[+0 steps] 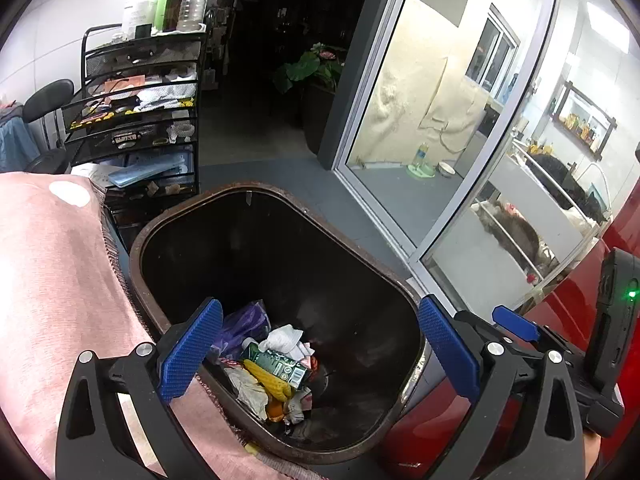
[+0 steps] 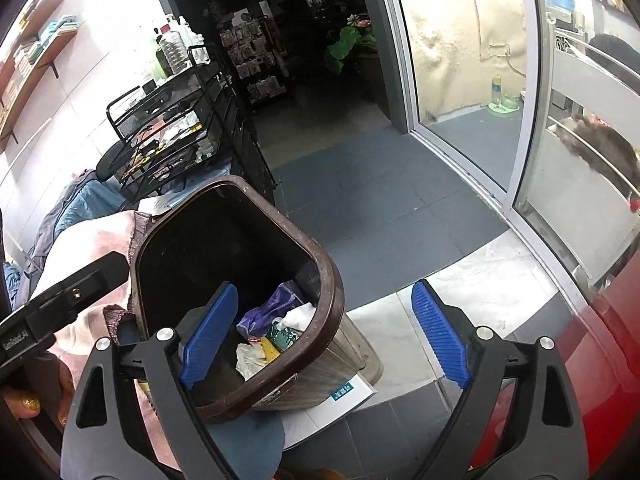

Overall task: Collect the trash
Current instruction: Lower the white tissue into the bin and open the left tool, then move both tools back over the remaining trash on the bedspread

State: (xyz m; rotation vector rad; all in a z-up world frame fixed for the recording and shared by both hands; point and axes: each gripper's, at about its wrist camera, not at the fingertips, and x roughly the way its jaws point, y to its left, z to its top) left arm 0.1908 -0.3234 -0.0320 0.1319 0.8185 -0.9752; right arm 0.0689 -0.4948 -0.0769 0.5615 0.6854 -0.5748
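Both tongs stand wide apart with nothing between their blue pads: the left tongs (image 1: 320, 350) hang over the brown trash bin (image 1: 256, 196), the right tongs (image 2: 326, 342) just beside its rim. Trash (image 1: 276, 364) lies at the bin's bottom: a green carton, tissues, purple plastic. A pink cloth (image 1: 52, 264) lies beside the bin.

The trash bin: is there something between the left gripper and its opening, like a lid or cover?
Nothing visible. The trash bin has no lid on, and the left gripper hangs over its mouth with the jaws wide open and empty. The trash lies at the bottom. The pink cloth only touches the rim's left side.
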